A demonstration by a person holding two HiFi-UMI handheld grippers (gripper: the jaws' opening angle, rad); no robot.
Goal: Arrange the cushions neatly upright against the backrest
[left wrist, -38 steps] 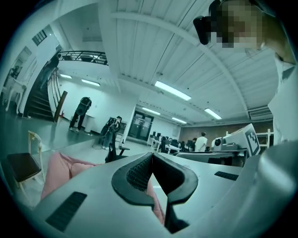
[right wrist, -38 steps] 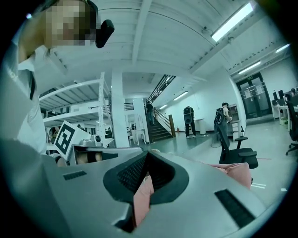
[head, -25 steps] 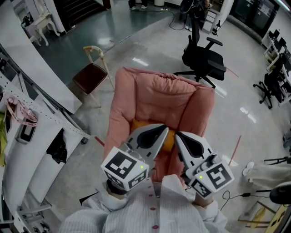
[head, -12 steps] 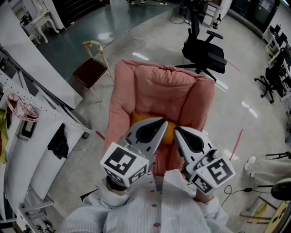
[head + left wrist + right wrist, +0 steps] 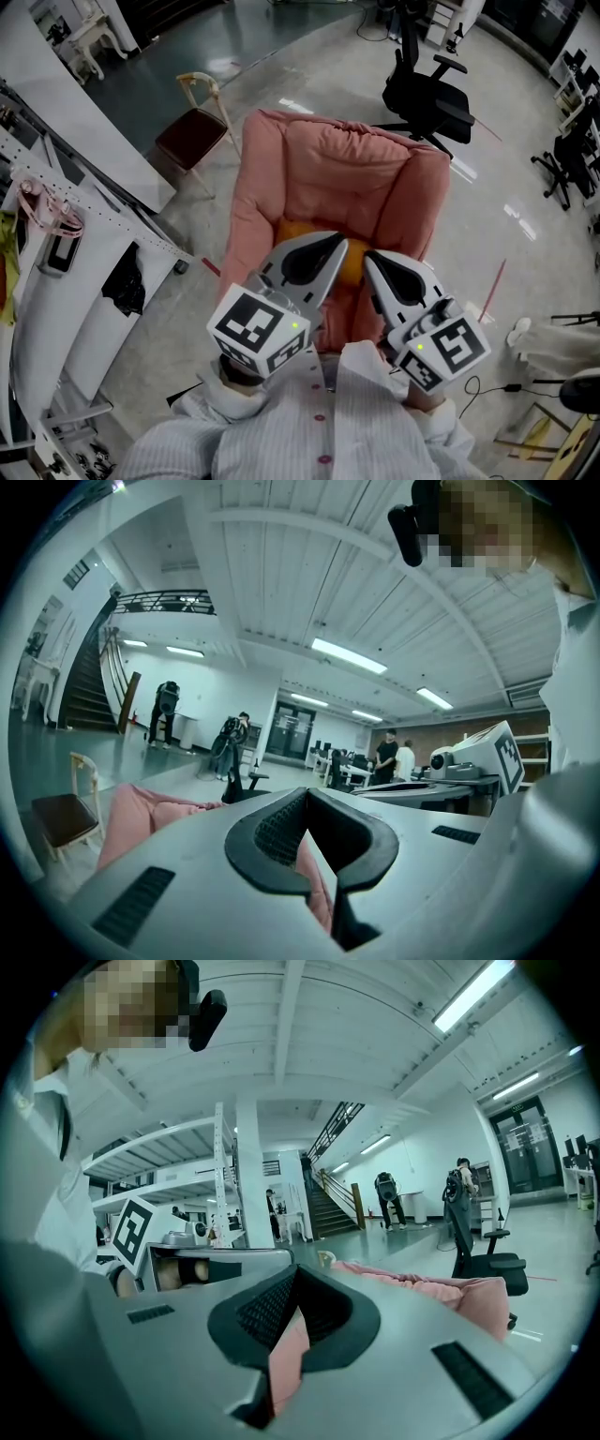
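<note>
Left gripper [image 5: 338,243], right gripper [image 5: 371,259]: my fingers together, empty. Cushion [image 5: 292,231] low by backrest [image 5: 347,178], half hidden; judge lean first.

Pink armchair [image 5: 337,178]; orange cushion [image 5: 292,231] lying on seat.

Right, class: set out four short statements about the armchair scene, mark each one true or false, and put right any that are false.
1. The right tongs are shut and empty. True.
2. The left tongs grip the orange cushion. False: they are shut on nothing, held above it.
3. A black office chair stands on the floor beyond the pink armchair. True.
4. In the head view, the wooden chair stands to the right of the armchair. False: it stands to the left.
</note>
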